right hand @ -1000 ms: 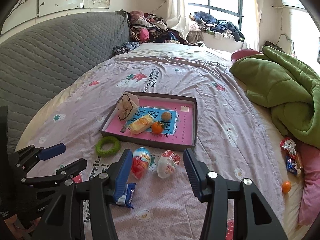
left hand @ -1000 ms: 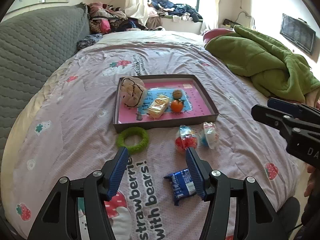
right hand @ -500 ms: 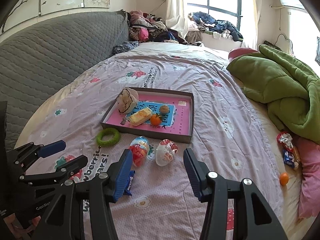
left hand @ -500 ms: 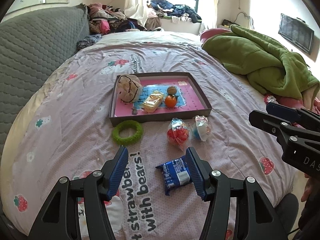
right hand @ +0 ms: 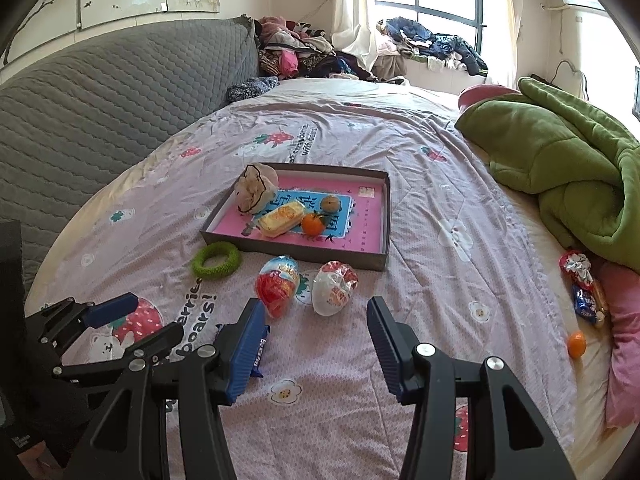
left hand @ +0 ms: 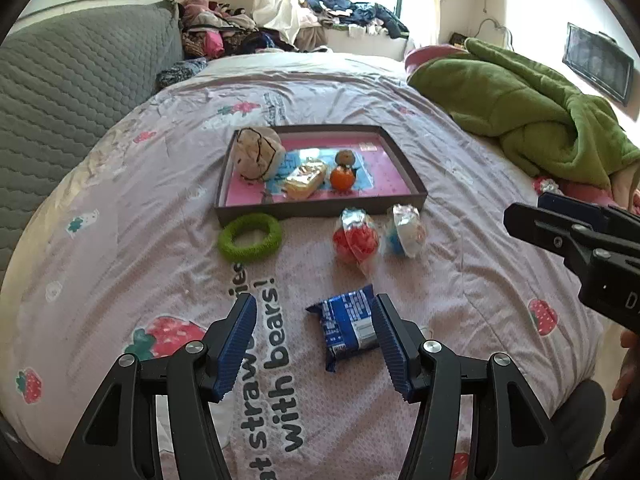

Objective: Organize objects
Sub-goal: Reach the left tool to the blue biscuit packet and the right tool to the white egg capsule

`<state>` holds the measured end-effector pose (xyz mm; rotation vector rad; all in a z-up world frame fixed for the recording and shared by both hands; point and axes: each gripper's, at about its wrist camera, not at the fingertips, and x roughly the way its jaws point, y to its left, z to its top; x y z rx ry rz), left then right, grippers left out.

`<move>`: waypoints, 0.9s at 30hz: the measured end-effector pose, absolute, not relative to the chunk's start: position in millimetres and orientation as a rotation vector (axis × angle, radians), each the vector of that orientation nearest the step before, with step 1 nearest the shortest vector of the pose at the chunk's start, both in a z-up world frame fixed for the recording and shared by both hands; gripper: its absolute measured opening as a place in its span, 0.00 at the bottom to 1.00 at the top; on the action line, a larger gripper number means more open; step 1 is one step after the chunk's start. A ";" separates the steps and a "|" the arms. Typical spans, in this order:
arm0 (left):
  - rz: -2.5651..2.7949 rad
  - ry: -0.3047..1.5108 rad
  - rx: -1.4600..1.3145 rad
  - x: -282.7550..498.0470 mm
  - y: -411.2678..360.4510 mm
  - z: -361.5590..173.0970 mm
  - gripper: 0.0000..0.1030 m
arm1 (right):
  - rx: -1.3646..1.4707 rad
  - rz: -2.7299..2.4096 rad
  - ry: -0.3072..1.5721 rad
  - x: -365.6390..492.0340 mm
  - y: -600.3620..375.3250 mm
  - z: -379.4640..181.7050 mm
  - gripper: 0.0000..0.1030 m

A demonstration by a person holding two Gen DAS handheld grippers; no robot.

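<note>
left gripper point(left hand: 314, 330) fingers spread, empty, above the blue foil snack packet point(left hand: 347, 326) on the lilac strawberry-print bed point(left hand: 460, 280) | right gripper point(right hand: 316, 330) fingers apart, empty; two clear plastic egg-shaped toy capsules point(right hand: 308, 286) just ahead | green fuzzy ring point(left hand: 250, 236) beside the pink-lined shallow cardboard tray point(left hand: 320, 213)

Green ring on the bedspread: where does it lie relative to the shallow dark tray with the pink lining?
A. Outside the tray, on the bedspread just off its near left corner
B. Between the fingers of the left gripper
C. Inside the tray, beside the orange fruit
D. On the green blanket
A: the green ring lies flat on the bedspread outside the shallow dark tray with the pink lining, by its near left corner.
</note>
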<state>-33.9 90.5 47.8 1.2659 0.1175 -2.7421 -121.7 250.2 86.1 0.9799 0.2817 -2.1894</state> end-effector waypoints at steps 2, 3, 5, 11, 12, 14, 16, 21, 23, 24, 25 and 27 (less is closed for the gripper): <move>-2.741 0.123 1.281 -34.3 91.9 43.5 0.60 | 0.988 -2.184 0.276 -122.5 251.0 82.6 0.51; -2.739 0.123 1.286 -34.6 92.6 42.0 0.60 | 0.990 -2.183 0.274 -122.8 251.4 81.3 0.51; -2.736 0.122 1.295 -34.3 93.6 39.2 0.60 | 0.998 -2.181 0.275 -123.5 251.5 78.3 0.51; -2.731 0.124 1.311 -32.8 95.6 34.3 0.60 | 1.009 -2.172 0.281 -122.3 251.7 72.3 0.51; -2.731 0.123 1.313 -32.5 96.0 34.0 0.60 | 1.008 -2.171 0.281 -121.7 251.9 71.8 0.51; -2.728 0.118 1.322 -31.8 97.1 32.3 0.60 | 1.012 -2.167 0.285 -120.7 251.9 70.2 0.51; -2.727 0.122 1.326 -31.1 97.5 30.9 0.60 | 1.015 -2.165 0.290 -119.8 251.4 68.3 0.51; -2.725 0.114 1.342 -31.4 101.3 26.0 0.60 | 1.025 -2.161 0.297 -118.9 251.4 63.2 0.51; -2.725 0.114 1.348 -31.6 102.3 23.5 0.60 | 1.028 -2.159 0.298 -119.3 251.4 61.0 0.51; -2.723 0.113 1.350 -31.9 102.6 22.4 0.60 | 1.032 -2.157 0.300 -119.8 251.1 59.7 0.51; -2.722 0.117 1.352 -32.1 102.6 20.8 0.60 | 1.037 -2.155 0.303 -120.5 250.7 58.0 0.51; -2.719 0.123 1.359 -32.1 102.8 18.3 0.60 | 1.039 -2.154 0.305 -120.7 250.2 56.2 0.51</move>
